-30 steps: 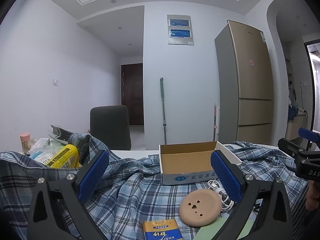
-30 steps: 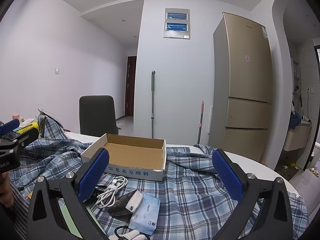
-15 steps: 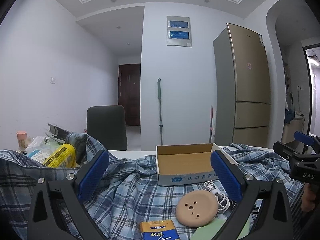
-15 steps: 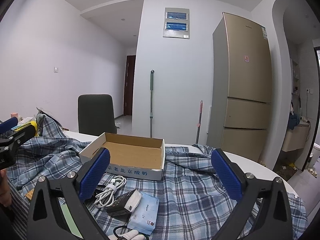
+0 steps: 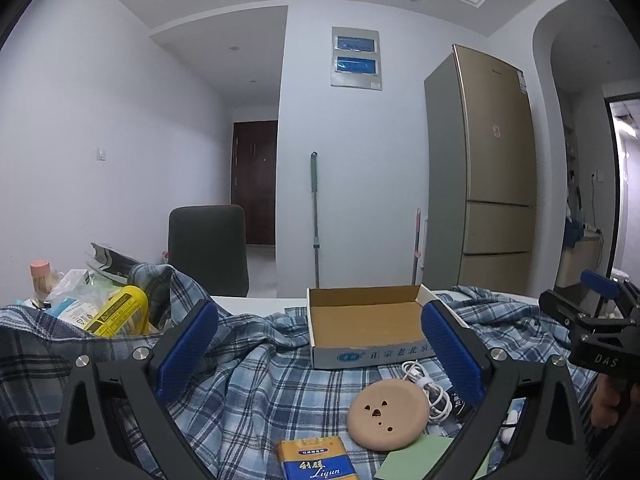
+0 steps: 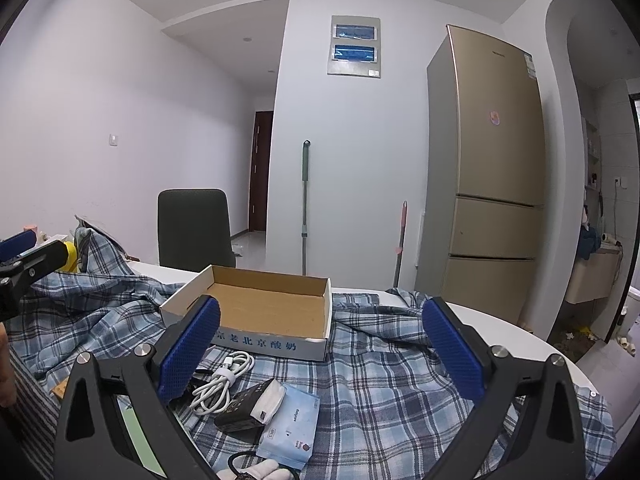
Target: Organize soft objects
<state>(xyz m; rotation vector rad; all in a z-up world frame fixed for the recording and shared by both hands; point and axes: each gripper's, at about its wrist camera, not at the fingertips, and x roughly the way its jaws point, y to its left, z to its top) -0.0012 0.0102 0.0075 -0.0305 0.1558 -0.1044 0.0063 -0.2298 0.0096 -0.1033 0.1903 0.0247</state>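
A blue plaid shirt (image 5: 256, 384) lies spread and rumpled over the table, seen again in the right wrist view (image 6: 384, 380). On it stands an empty cardboard box (image 5: 368, 330) (image 6: 260, 312). My left gripper (image 5: 320, 352) hovers open above the cloth, in front of the box, with nothing between its pads. My right gripper (image 6: 320, 352) is also open and empty, over the shirt's right part. Each gripper shows at the edge of the other's view: the right one (image 5: 592, 320), the left one (image 6: 24, 260).
On the shirt lie a round tan disc (image 5: 386, 414), a white cable (image 6: 222, 378), a yellow-blue packet (image 5: 316, 460), a blue tissue pack (image 6: 290, 424) and a black box (image 6: 250, 404). A yellow can (image 5: 118, 312) and clutter sit left. A dark chair (image 5: 208, 252) stands behind the table.
Both grippers have tilted slightly and drifted; the box and the things on the shirt sit a little lower and more to the left in view. Nothing was grasped.
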